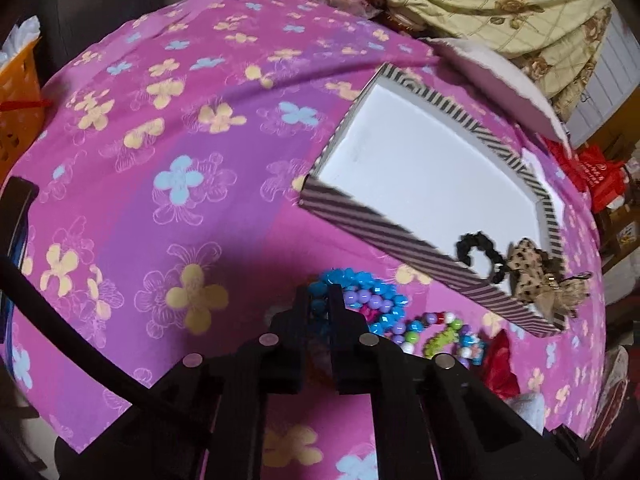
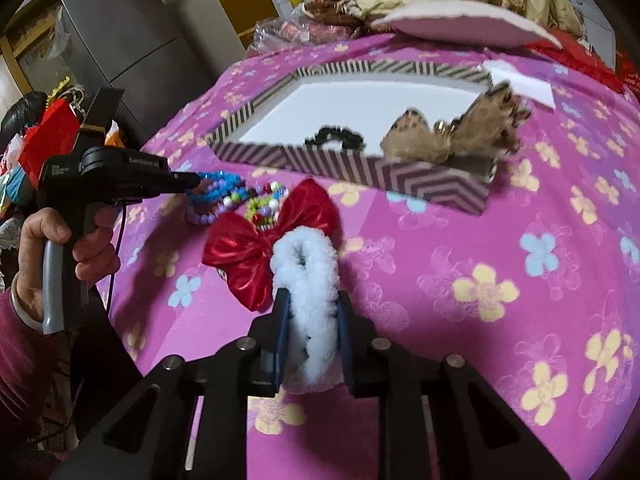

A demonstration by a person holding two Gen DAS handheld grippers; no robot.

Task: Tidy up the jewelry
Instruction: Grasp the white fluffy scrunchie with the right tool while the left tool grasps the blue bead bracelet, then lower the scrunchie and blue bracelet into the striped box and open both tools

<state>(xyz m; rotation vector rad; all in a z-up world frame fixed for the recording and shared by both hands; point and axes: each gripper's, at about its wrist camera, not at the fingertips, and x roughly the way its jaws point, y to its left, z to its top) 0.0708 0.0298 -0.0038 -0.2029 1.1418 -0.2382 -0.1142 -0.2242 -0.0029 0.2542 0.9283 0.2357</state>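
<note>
Fluffy white scrunchie (image 2: pixel 308 276) sits clamped in my right gripper (image 2: pixel 310 312) near the striped box (image 2: pixel 360 168), while only my left view shows left gripper (image 1: pixel 320 300) pinching blue beads (image 1: pixel 344 280).

Plenty of open pink flowered cloth (image 1: pixel 132 128) on the left side of the table, nothing lying there. Striped box (image 1: pixel 384 228) sits open-topped w/ a mostly bare white floor; only a black scrunchie (image 1: pixel 480 258) and a leopard bow (image 1: pixel 532 272) crowd 1 corner. Tight spot is just in front of the box's near wall: bead bracelets (image 2: pixel 224 192), a red bow (image 2: pixel 268 248) and a white fluffy scrunchie (image 2: pixel 310 280) bunched together. Far edge is blocked by a white pad (image 2: pixel 460 26) and heaped bedding (image 1: pixel 500 8).
</note>
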